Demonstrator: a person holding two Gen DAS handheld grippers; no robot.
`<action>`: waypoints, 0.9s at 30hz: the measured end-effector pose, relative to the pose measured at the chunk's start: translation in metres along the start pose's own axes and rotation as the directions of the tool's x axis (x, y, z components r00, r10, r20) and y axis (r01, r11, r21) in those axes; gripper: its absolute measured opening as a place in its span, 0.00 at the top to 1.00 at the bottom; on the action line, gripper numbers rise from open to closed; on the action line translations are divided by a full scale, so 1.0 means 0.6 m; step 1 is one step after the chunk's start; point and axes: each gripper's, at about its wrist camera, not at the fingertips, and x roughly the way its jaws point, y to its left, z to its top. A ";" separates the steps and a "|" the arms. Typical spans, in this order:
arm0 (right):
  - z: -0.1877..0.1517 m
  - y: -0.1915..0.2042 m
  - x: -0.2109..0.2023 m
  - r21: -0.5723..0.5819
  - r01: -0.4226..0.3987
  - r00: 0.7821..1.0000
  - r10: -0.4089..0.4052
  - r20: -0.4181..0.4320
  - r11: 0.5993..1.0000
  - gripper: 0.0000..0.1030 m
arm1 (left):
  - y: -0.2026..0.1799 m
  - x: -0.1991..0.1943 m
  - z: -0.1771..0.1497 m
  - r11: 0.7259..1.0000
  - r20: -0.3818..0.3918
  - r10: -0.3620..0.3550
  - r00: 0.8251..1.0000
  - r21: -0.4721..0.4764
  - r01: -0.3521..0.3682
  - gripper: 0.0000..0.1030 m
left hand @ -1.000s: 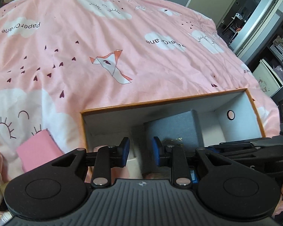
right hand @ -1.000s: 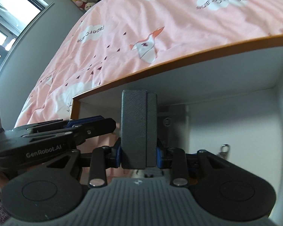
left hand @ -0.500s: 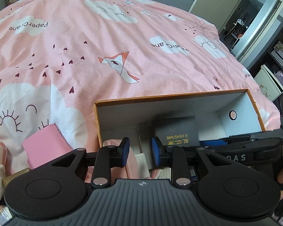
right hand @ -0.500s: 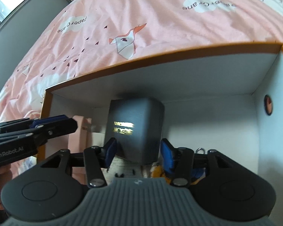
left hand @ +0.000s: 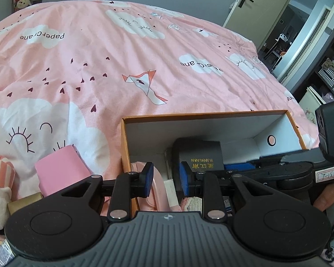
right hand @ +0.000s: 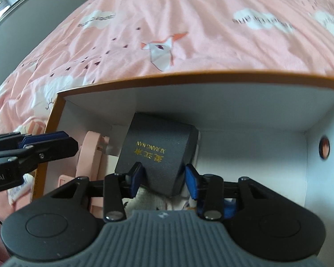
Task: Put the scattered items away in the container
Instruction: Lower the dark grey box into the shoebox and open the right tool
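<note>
Released, one dark case (right hand: 159, 153) lies in one box (right hand: 211, 109).

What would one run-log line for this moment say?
dark case: in orange box | right hand-held gripper: open, just released, closing | left hand-held gripper: empty

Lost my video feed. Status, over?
Right gripper open, dark case released inside orange box. Left gripper empty. Pink box outside. Path clear.

Dark grey case (right hand: 158, 153) with gold lettering, lying tilted inside orange-rimmed white box (right hand: 211, 76) on bed.
</note>
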 end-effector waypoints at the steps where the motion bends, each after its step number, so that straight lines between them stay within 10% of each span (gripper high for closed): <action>1: 0.002 0.003 0.000 -0.024 0.003 1.000 -0.003 0.006 1.000 0.57 | -0.001 -0.001 -0.003 1.000 0.000 0.000 1.000 -0.002 0.000 0.71; 27: -0.091 0.125 -0.129 -0.107 0.147 0.968 -0.120 0.221 0.983 0.36 | -0.035 -0.097 -0.071 0.990 0.109 0.121 0.987 0.061 -0.128 0.71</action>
